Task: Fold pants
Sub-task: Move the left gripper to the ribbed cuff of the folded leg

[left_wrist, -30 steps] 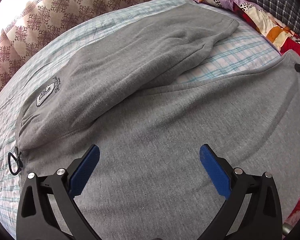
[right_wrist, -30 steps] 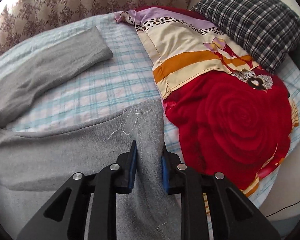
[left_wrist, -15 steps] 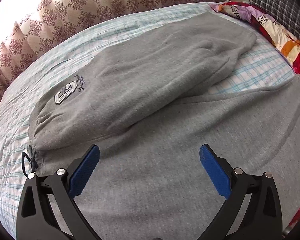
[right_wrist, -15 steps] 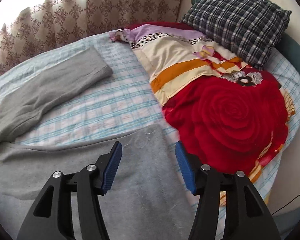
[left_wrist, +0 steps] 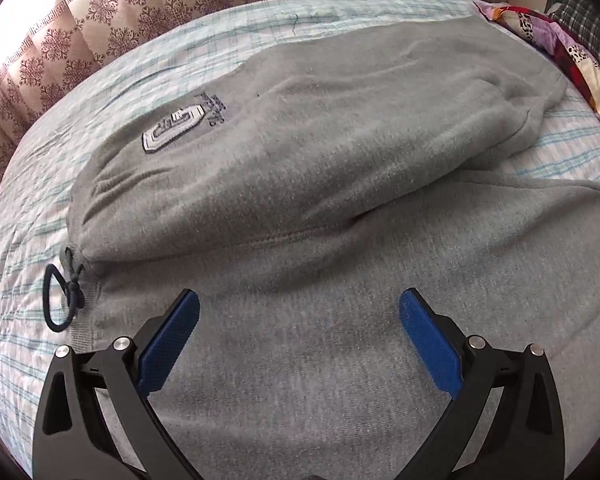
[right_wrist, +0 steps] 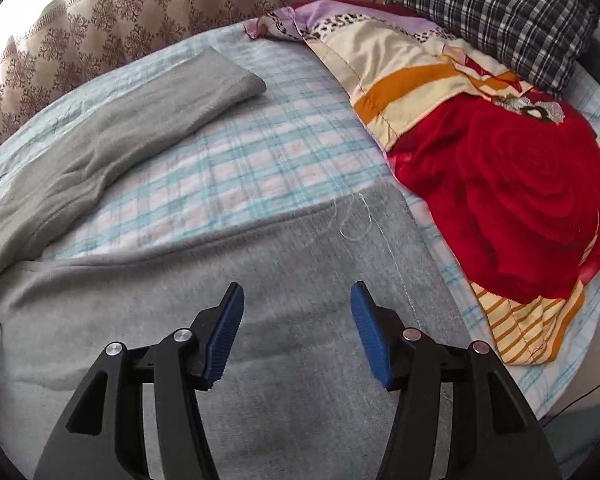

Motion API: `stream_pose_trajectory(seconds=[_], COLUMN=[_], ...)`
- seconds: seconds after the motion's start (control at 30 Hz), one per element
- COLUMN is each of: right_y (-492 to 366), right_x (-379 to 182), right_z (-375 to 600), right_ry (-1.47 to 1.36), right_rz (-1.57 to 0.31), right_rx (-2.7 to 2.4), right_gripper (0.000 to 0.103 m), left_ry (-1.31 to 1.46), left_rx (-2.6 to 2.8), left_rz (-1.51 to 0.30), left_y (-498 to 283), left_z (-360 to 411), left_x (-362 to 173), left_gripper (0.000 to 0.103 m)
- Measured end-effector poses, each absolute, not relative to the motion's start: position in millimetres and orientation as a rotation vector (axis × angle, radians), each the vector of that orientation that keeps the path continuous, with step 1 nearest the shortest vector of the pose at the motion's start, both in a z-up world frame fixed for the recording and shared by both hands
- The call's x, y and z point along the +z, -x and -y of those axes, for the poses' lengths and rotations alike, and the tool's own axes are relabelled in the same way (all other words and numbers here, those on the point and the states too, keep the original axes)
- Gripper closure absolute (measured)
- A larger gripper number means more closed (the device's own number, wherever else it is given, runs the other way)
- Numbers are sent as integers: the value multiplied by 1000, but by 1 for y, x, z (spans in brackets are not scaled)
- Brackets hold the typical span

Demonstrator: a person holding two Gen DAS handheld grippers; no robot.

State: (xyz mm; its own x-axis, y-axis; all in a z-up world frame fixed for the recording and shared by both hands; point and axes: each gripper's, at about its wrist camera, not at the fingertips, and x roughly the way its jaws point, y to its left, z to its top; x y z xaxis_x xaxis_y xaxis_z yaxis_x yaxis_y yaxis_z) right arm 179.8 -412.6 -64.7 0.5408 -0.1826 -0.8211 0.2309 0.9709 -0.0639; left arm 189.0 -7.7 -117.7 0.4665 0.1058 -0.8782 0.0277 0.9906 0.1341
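Observation:
Grey sweatpants [left_wrist: 320, 152] lie spread on the bed, waistband at the left with a dark drawstring [left_wrist: 62, 296] and a logo patch [left_wrist: 172, 128]. One leg lies far across the bed [right_wrist: 132, 120], the other runs near me [right_wrist: 220, 280] with its cuff and loose threads [right_wrist: 352, 216] at the right. My left gripper [left_wrist: 299, 312] is open and empty above the near leg by the waistband. My right gripper [right_wrist: 297, 312] is open and empty above the near leg close to its cuff.
The bed has a light blue checked sheet [right_wrist: 260, 152]. A red rose-patterned blanket [right_wrist: 520, 200] lies bunched at the right, a dark plaid pillow [right_wrist: 500, 12] behind it. A patterned brown curtain [left_wrist: 180, 8] hangs along the far side.
My right gripper has let go of the leg cuff, opened and lifted back; the cuff now lies flat. My left gripper stayed open and shifted toward the waistband end.

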Motion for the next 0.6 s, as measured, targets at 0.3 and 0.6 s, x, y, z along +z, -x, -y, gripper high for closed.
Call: stream_pose_trajectory(seconds=[0.3,0.6], right_y=[-209,-243], right_x=[-35,-46], right_z=[333,244], right_ry=[-56,-51], right_rz=[-871,-883], right_rx=[-64,92], right_gripper=[42,42], left_ry=[-150,-121], left_rx=[115,159], left_rz=[-1010,-1038], left_y=[-189,-201], left_z=[-16,-57], left_x=[-95,-100], left_gripper=[2,2])
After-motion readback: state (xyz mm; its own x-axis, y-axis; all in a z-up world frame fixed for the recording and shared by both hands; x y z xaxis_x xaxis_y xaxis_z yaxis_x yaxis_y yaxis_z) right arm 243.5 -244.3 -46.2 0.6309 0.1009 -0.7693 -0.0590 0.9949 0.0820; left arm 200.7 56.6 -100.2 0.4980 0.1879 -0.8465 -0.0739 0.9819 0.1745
